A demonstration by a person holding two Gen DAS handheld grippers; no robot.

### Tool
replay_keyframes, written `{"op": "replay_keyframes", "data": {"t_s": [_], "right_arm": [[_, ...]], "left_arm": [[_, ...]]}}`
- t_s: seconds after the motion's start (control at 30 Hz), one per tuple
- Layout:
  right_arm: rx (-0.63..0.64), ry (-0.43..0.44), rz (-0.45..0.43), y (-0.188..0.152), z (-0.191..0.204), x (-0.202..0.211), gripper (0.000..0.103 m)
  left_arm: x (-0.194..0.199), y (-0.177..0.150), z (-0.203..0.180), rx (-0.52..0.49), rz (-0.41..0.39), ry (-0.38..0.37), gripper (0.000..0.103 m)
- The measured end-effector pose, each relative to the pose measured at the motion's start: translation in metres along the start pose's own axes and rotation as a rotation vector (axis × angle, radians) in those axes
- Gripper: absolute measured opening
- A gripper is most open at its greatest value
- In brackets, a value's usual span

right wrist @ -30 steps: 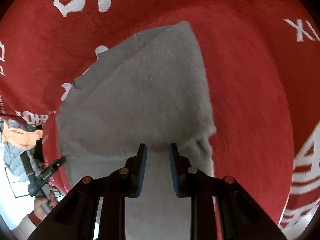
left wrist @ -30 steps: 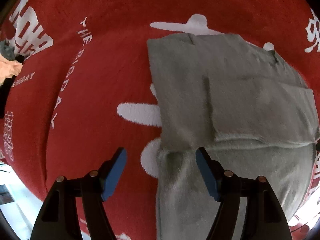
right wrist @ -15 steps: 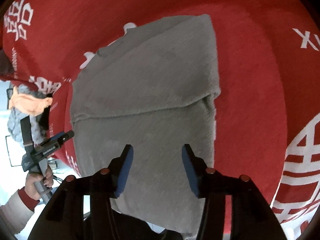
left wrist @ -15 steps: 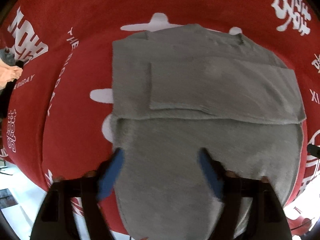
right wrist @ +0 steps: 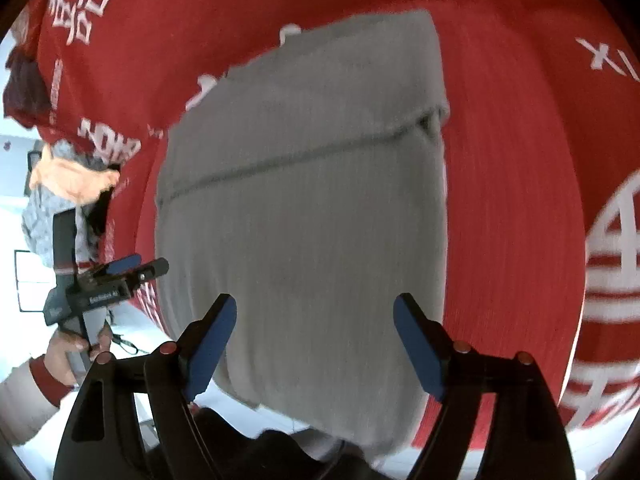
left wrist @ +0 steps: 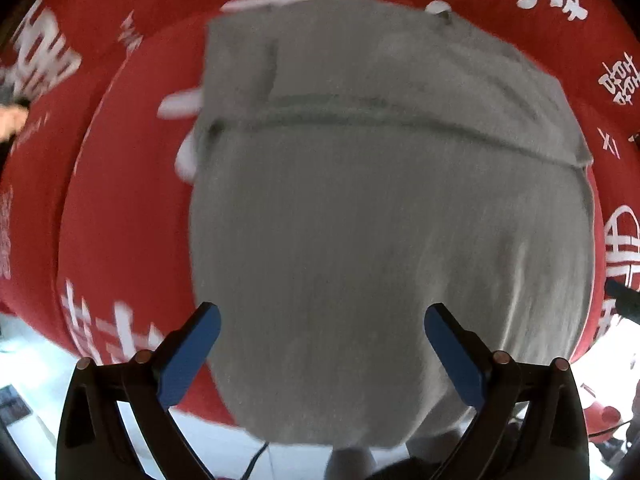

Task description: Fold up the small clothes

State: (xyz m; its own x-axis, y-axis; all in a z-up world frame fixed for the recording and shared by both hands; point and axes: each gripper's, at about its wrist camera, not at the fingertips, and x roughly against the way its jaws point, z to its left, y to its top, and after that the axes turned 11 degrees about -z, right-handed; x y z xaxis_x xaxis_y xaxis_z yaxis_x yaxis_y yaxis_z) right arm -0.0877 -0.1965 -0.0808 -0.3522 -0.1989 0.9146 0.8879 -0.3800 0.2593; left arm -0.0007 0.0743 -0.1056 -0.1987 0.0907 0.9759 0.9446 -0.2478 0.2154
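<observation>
Red cloth [left wrist: 132,184] printed with white lettering covers the bench, and the grey garment [left wrist: 384,240] lies folded flat on it, a folded layer across its far part and its near edge hanging over the bench's near side. Above the garment's near part, the left gripper [left wrist: 320,344] and the right gripper [right wrist: 314,340] hover with jaws opening, nothing between their blue pads. At far left, other clothes [right wrist: 68,184] sit heaped.

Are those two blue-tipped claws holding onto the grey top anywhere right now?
No, nothing is held. The left gripper and right gripper are both opening above the grey top, with its cloth free of their pads.
</observation>
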Motion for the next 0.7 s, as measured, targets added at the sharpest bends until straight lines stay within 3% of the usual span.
{"op": "replay_keyframes", "data": {"t_s": [0.3,0.53,0.7], "right_arm": [[-0.127,-0.06,0.062,-0.086,-0.002,0.004,0.083],[-0.247,-0.091,0.045,-0.136,-0.037,0.004,0.083],[-0.237,-0.089,0.072,-0.145,-0.051,-0.012,0.083]], "left_arm": [[0.03,-0.074,0.048,0.063,-0.014,-0.149,0.102],[0.01,-0.113,0.067,0.055,0.025,-0.299,0.102],[-0.016,-0.131,0.065,0.082,0.066,-0.356,0.102]]}}
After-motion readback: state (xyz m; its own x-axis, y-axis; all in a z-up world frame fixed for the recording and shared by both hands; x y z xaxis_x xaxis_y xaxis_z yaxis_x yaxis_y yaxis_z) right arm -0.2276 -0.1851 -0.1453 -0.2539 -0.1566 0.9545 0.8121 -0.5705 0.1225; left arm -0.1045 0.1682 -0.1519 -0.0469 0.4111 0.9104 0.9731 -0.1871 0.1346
